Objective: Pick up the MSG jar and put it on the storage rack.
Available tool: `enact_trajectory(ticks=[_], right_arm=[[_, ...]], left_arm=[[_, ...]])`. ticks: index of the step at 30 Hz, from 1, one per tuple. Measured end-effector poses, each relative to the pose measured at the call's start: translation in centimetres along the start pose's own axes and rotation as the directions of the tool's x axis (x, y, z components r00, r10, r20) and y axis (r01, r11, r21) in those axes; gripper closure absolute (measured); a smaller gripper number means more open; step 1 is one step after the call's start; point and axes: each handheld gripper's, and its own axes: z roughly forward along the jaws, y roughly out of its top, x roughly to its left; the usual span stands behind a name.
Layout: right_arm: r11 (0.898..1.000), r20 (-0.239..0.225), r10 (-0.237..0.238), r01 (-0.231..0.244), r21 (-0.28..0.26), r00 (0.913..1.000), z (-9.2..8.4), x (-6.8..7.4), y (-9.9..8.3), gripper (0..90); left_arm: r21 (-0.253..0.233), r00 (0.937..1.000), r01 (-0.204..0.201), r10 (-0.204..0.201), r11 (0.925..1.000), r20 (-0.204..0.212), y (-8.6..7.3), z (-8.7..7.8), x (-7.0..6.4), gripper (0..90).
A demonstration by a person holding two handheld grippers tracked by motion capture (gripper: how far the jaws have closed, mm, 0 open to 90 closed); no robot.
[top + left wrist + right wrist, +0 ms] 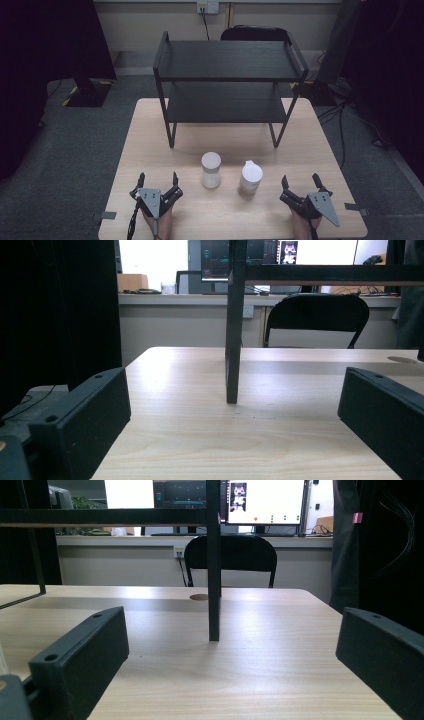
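The two containers nearest my grippers stand side by side near the front of the surface (150,130). The white cylindrical jar (211,170) is upright at centre. The white-lidded bottle (249,179), with a small tab on its lid, is upright just beside it at 3 o'clock, apart from it.

My left gripper (157,179) rests on the surface at 8 o'clock from the jar, jaws wide with nothing between them. My right gripper (301,181) rests at 3 o'clock from the bottle, jaws likewise wide and empty. Neither gripper touches a container.

At 12 o'clock from both containers stands a black two-tier rack (230,60), both shelves bare. Its front legs (232,340) are on the surface, well apart from the containers. In each gripper view one leg stands straight ahead between that gripper's jaws. Beyond the far edge I see a black chair (315,315) and a wall socket (207,7).
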Motion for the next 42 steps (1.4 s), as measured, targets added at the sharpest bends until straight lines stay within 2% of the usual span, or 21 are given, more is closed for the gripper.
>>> enact_trajectory(ticks=[36, 38, 42], right_arm=[[1.0, 0.021, -0.001, 0.001, 0.0, 0.9998, -0.03, 0.38, 0.0, 0.0], [1.0, 0.021, -0.001, 0.001, 0.0, 0.9998, -0.03, 0.38, 0.0, 0.0], [1.0, 0.022, -0.001, 0.001, 0.001, 0.9998, -0.02, 0.4, 0.01, 0.0]], left_arm=[[0.0, 0.9999, -0.001, 0.001, 1.0, -0.013, 0.0, -0.01, -0.21, 0.0], [0.0, 0.9994, -0.002, 0.002, 1.0, -0.034, 0.01, 0.0, -0.59, 0.0], [0.002, 0.9993, -0.004, 0.004, 1.0, -0.036, 0.04, 0.02, -0.66, 0.0]])
